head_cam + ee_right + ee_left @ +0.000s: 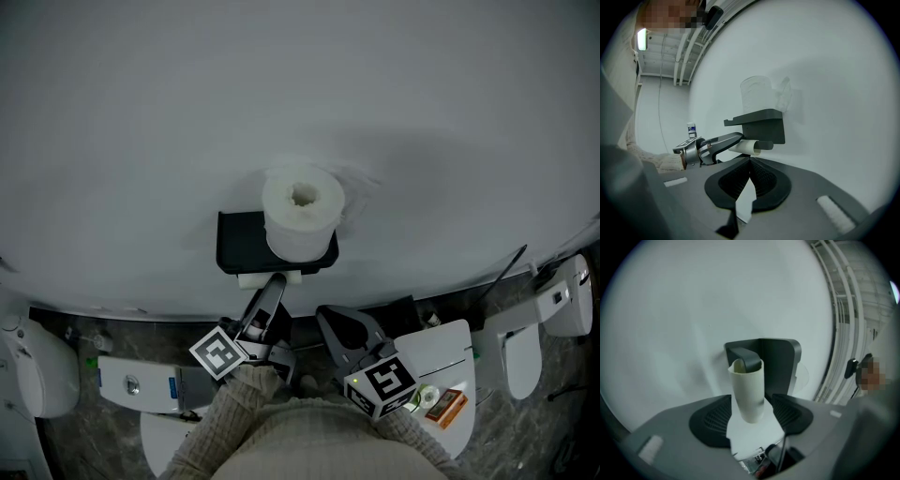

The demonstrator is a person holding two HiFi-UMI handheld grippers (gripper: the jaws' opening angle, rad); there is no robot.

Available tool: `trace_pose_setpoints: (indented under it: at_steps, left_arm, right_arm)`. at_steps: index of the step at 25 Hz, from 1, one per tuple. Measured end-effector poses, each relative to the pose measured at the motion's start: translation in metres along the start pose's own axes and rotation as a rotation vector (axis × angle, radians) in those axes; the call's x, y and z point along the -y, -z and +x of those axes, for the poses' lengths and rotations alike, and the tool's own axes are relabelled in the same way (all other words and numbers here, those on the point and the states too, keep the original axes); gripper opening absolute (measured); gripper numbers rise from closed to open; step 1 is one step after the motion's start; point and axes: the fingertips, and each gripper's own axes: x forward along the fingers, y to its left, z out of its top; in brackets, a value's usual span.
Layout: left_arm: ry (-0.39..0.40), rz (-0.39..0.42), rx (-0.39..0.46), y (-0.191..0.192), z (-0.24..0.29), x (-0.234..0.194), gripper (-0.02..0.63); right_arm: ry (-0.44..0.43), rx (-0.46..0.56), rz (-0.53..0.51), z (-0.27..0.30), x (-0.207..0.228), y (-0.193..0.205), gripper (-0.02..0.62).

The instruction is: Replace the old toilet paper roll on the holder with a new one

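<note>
The black wall holder (242, 242) has a shelf, and a full white roll (302, 217) stands upright on it. Under the shelf a bare cardboard tube (747, 391) sits on the holder's bar (746, 357). My left gripper (751, 417) is open, its jaws on either side of the tube's near end without pressing it. In the head view it (272, 281) reaches up to the tube (251, 279). My right gripper (750, 180) is shut on nothing and hangs back below and right of the holder (761, 123); it sees the tube (746, 147) and the full roll (760, 96).
Below the wall stand white toilets (441, 352) (536, 328) (39, 367) and a cistern lid (141, 384) on a dark tiled floor. An orange box (448, 406) lies on one lid. A small spray bottle (691, 130) stands far left.
</note>
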Motion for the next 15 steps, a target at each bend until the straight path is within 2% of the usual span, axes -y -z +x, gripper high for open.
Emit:
trace_pose_setpoints:
  at_steps: [11, 15]
  left_arm:
    - [0.029, 0.009, 0.015, -0.0076, 0.007, 0.0002, 0.259]
    - [0.034, 0.006, 0.02, -0.0079, 0.0056, 0.0015, 0.202]
  right_arm:
    - [0.008, -0.001, 0.001, 0.0029, 0.0056, 0.002, -0.002]
    - [0.013, -0.002, 0.0, 0.0031, 0.0069, 0.0013, -0.002]
